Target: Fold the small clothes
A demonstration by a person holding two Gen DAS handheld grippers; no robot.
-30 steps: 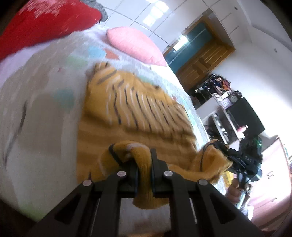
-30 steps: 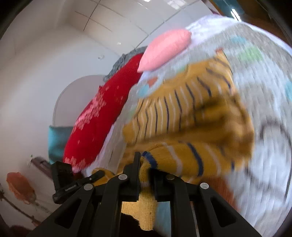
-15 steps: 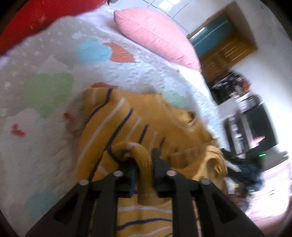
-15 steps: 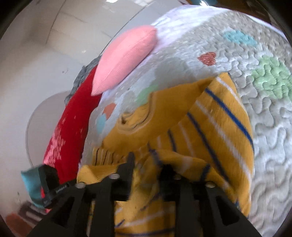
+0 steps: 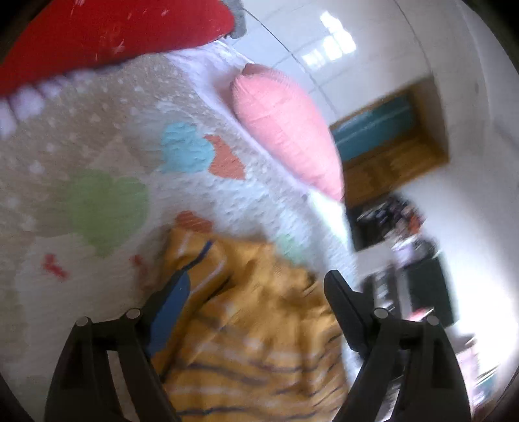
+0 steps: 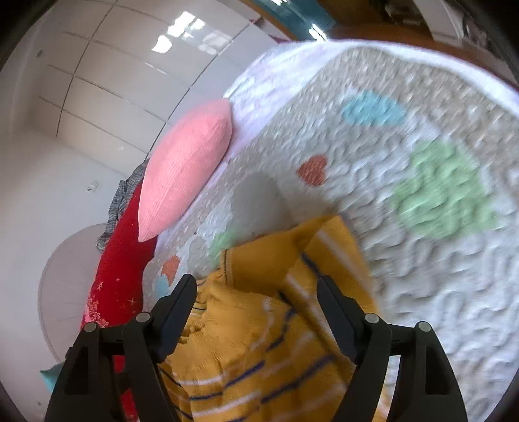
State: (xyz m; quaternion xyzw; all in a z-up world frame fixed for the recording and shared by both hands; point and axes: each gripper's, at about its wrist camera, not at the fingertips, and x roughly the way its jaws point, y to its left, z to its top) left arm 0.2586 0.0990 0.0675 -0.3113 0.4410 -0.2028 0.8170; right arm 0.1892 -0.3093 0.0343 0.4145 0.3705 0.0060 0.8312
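We hold the left gripper (image 5: 256,285) and the right gripper (image 6: 256,289) above the yellow striped sweater (image 6: 269,341), the jaws of both wide apart and holding nothing. The sweater lies bunched on the quilted bedspread (image 6: 405,227), below the pink pillow (image 5: 285,130).

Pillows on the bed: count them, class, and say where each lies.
2. The pink pillow lies at the quilt's far edge; the red pillow lies beside it. Others may lie out of view.

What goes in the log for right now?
step: fold | left gripper: open | right gripper: open | sweater: lying on quilt, not gripped
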